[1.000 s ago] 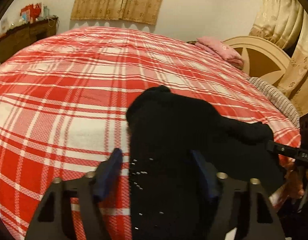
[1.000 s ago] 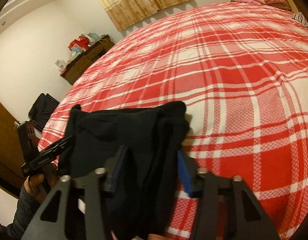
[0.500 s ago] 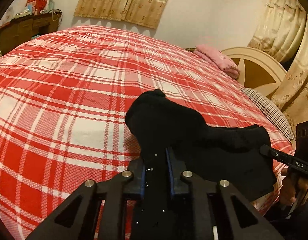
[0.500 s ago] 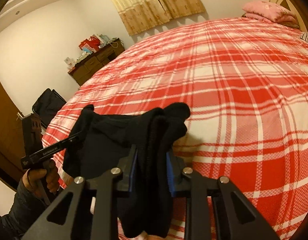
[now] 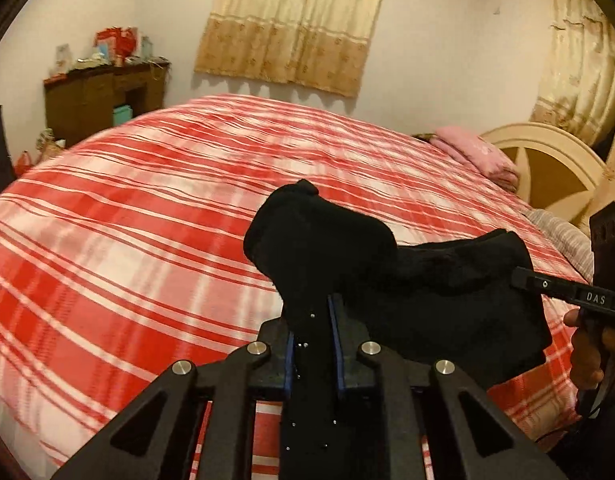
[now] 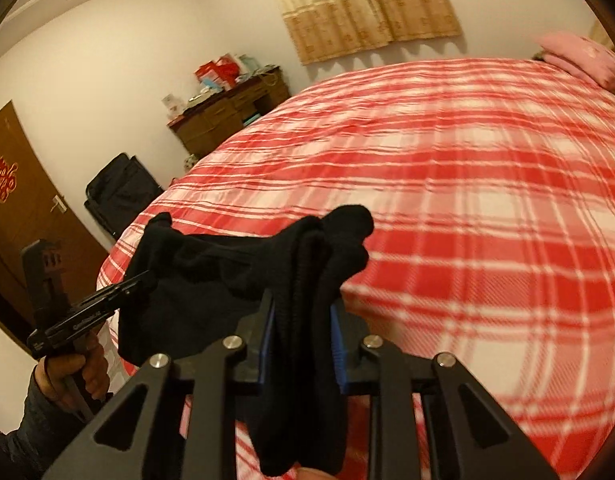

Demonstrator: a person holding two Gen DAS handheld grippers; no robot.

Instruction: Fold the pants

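**A:** In the left view, how were the pants (image 5: 387,276)?

**B:** Soft and floppy. The left hand-held gripper (image 5: 312,344) was clamped on one bunched end, above the bed (image 5: 127,240). A pillow (image 5: 479,156) lay far off.

**A:** And the right view?

**B:** The right hand-held gripper (image 6: 301,340) pinched the other thick end (image 6: 319,264). Nothing was in the way.

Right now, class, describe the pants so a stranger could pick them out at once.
Find the bed with the red plaid cover. Above its near edge hang the pants, stretched between the left tongs and right tongs. They are the only black cloth there.
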